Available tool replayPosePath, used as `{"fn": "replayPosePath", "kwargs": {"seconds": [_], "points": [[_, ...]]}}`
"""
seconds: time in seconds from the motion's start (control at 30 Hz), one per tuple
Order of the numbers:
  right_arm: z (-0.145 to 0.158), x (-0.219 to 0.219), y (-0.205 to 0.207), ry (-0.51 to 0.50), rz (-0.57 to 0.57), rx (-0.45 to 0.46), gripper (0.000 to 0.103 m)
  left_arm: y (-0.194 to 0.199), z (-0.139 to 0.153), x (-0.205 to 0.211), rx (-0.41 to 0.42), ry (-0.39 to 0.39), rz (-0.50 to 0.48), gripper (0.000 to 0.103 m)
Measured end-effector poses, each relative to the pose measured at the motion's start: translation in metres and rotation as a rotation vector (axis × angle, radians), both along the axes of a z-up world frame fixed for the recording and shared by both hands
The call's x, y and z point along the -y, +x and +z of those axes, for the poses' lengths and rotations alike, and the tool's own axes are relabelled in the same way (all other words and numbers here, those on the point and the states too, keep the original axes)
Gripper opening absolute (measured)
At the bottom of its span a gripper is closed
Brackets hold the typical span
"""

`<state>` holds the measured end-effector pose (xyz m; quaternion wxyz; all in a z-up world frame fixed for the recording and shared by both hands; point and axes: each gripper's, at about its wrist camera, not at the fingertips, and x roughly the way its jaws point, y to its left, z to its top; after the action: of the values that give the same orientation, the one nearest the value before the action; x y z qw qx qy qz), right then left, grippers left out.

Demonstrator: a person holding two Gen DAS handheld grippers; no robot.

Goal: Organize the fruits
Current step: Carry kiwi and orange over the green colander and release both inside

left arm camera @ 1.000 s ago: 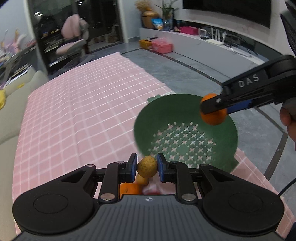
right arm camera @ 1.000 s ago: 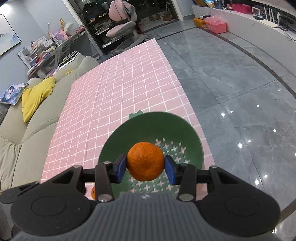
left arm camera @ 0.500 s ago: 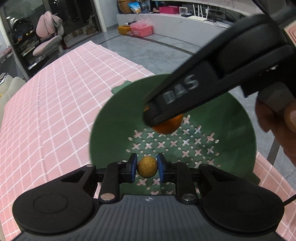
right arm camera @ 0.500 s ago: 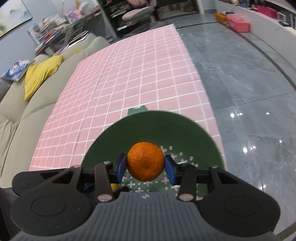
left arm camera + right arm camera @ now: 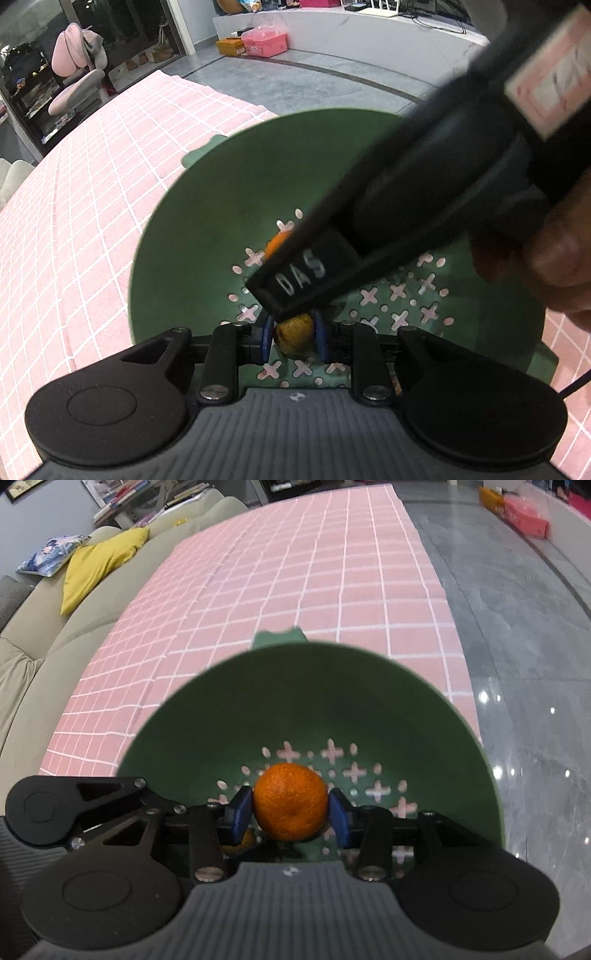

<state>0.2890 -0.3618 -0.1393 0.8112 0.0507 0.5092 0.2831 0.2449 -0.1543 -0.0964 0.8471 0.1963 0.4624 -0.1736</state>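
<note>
A green perforated bowl stands on the pink checked tablecloth. My left gripper is shut on a small yellow-brown fruit, low over the bowl's holed floor. My right gripper is shut on an orange mandarin, also down inside the bowl. In the left wrist view the right gripper's black arm crosses in front, hiding all but an orange sliver of the mandarin. In the right wrist view the left gripper's body sits at the lower left, with a bit of the yellow fruit showing.
The tablecloth stretches far beyond the bowl. A beige sofa with a yellow cushion runs along its left side. Grey glossy floor lies to the right. A person's hand holds the right gripper.
Both grippers have come down into the green bowl, each still holding its fruit. The right gripper's arm now covers much more of the left wrist view.
</note>
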Motion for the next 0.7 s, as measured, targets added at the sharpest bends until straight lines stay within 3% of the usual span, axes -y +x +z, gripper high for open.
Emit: {"fn": "replayPosePath", "kwargs": {"seconds": [0.17, 0.23, 0.27, 0.4, 0.53, 0.7], "points": [[-0.001, 0.000, 0.002, 0.001, -0.001, -0.008, 0.044, 0.001, -0.001, 0.003, 0.002, 0.012, 0.009, 0.033], [0.000, -0.001, 0.001, -0.004, 0.002, -0.003, 0.049, 0.001, 0.002, 0.005, 0.006, 0.009, 0.012, 0.043], [0.001, -0.001, 0.001, -0.002, 0.002, 0.002, 0.054, 0.000, 0.005, 0.006, 0.016, 0.010, 0.011, 0.053], [0.009, 0.002, -0.002, 0.002, -0.007, 0.024, 0.055, -0.006, 0.018, 0.007, 0.046, 0.004, 0.005, 0.072], [0.028, 0.012, -0.006, 0.033, -0.039, 0.059, 0.055, -0.009, 0.039, -0.001, 0.057, -0.034, 0.040, 0.078], [0.056, 0.025, -0.018, 0.074, -0.082, 0.108, 0.055, -0.018, 0.075, -0.035, 0.080, -0.117, 0.163, 0.078]]}}
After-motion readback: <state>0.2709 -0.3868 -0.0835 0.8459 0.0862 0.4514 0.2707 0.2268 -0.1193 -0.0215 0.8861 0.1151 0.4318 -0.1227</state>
